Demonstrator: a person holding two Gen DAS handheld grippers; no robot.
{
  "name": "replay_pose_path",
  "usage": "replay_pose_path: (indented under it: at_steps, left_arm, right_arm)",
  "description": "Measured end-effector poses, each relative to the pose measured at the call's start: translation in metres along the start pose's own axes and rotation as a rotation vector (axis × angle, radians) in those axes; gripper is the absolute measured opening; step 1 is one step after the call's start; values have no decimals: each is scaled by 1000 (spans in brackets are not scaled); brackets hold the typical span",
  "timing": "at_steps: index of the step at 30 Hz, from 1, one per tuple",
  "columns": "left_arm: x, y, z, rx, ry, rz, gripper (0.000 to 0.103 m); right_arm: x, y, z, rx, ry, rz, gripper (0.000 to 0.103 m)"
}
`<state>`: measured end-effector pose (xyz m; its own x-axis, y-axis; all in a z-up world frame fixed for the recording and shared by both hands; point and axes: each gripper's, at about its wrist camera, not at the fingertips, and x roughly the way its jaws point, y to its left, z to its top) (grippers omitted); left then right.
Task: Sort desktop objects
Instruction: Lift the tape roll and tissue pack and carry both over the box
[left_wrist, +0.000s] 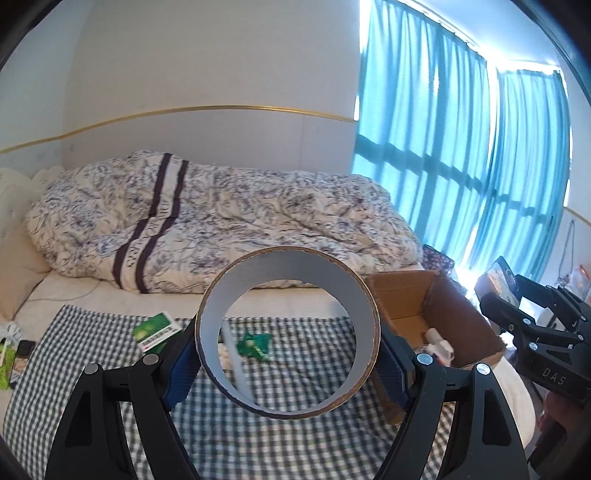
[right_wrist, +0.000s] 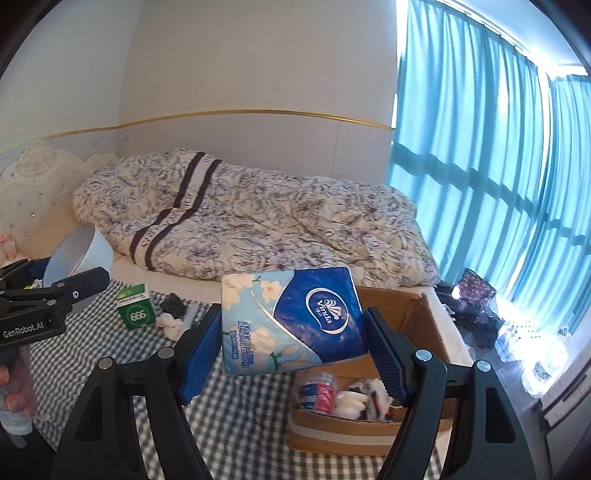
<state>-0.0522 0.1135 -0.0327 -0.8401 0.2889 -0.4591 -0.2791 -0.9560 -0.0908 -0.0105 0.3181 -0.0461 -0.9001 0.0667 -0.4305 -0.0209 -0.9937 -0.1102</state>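
Right wrist view: right gripper (right_wrist: 291, 354) clamps tissue pack (right_wrist: 291, 317) at frame centre, box (right_wrist: 417, 317) lower right; carry it over the opening before letting go; left gripper (left_wrist: 288, 358) grips tape roll (left_wrist: 288, 332), centre; follow after.

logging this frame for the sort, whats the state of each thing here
left gripper: shut on tape roll, held up
tape roll: gripped across its outside, hole facing the camera
right gripper: shut on tissue pack
tissue pack: lifted, tilted, sealed
cardboard box: open, flaps up, items inside
green medicine box: upright on checked cloth, closed
quilt: rumpled
curtains: drawn
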Motion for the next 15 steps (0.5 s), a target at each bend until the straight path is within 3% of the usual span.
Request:
replay_pose_path:
  at_steps: [15]
  left_arm:
    - [29, -69, 8, 47, 14, -93, 83]
  right_arm:
    - [-11, -70, -15, 45, 24, -99, 74]
